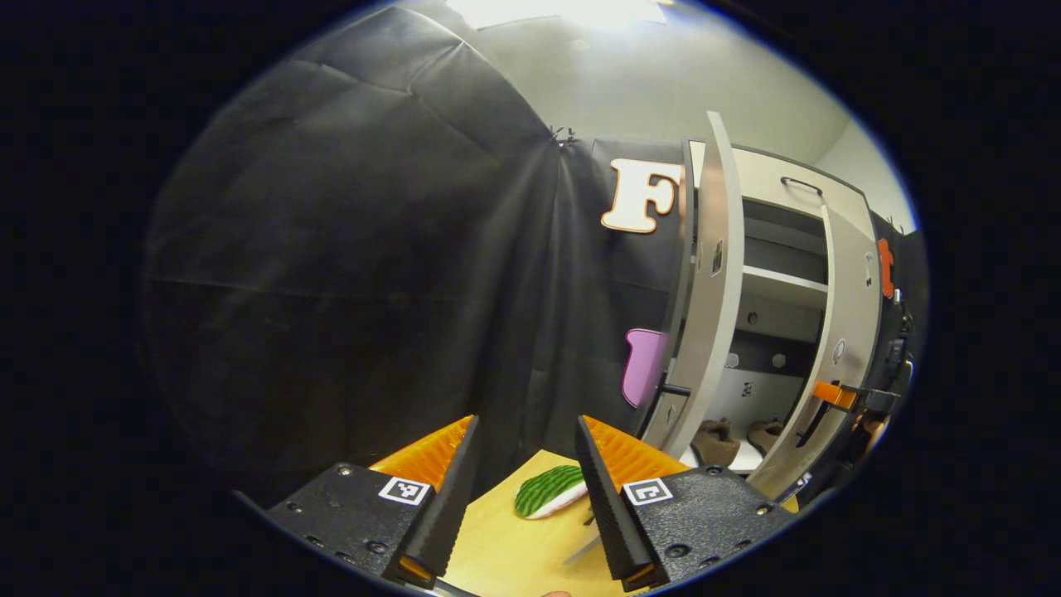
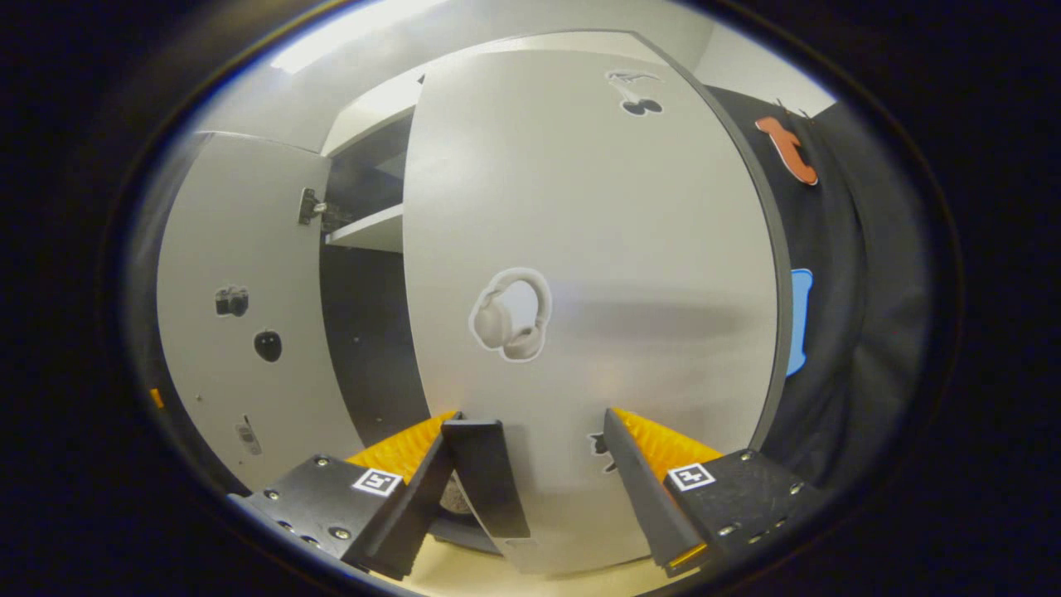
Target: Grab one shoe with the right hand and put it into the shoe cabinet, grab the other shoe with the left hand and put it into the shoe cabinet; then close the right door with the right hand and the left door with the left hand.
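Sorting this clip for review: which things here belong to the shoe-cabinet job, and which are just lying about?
Part of the job:
shoe cabinet
two shoes inside, on its bottom shelf
left door
right door, open tool at it
left tool, open, held back

Lying about:
green striped item on the wooden surface

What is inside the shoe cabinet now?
On the bottom of the shoe cabinet, two brown shoes stand side by side. A white shelf above looks bare; the doors cover the rest.
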Tool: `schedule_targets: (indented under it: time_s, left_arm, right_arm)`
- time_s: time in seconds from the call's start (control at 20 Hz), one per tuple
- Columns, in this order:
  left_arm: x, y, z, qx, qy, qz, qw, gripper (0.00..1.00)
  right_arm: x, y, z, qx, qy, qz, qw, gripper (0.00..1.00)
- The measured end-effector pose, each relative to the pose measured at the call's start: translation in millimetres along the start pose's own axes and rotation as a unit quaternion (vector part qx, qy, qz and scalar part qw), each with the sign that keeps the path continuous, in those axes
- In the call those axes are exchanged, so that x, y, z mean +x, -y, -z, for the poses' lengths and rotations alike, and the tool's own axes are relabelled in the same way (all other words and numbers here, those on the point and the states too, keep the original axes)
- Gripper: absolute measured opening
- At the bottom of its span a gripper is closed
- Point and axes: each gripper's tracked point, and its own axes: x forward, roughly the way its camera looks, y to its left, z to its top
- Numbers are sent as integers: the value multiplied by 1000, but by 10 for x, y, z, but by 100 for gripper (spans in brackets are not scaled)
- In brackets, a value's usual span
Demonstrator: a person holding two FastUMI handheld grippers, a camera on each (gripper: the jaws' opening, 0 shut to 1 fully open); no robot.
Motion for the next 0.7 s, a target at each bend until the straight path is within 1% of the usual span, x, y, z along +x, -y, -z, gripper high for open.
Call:
schedule_targets:
  time_s: [0.1,0.5,0.7]
  left_arm:
    - [20,-38,-4,-1,1,-2,1000,70]
    - [111,-205,-9,0,1,-12,1000,70]
    - [178,-170,-5,1,0,2,1000,71]
  right_arm:
    - [19,2,8,0,2,12,1000,100]
    - [130,3,-16,-7,11,53,999,100]
    - [142,-7,-8,-12,14,61,998,100]
